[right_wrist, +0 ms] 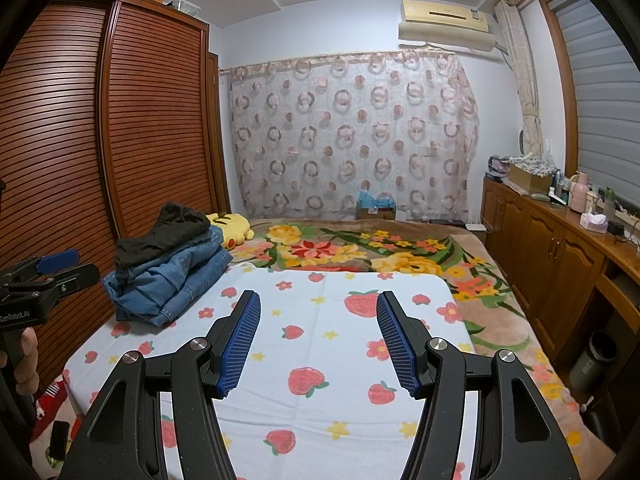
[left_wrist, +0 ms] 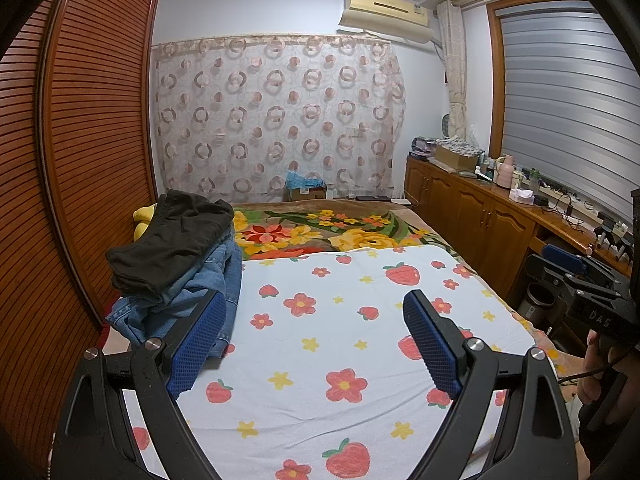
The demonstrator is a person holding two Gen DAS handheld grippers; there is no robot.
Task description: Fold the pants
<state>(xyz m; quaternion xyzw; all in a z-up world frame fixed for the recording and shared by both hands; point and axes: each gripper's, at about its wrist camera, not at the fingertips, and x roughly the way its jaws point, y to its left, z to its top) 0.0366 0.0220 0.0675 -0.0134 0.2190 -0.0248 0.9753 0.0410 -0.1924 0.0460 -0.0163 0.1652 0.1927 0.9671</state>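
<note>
Black pants (left_wrist: 176,236) top blue jeans (left_wrist: 192,288); strawberry-and-flower printed white sheet (left_wrist: 340,340).

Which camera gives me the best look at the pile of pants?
Right wrist: the pile of pants shows whole, dark pair on top of denim. Left wrist has it closer, but a blue pad hides its near edge.

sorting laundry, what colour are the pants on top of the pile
Dark olive-black pants, clearest in the left wrist view.
</note>
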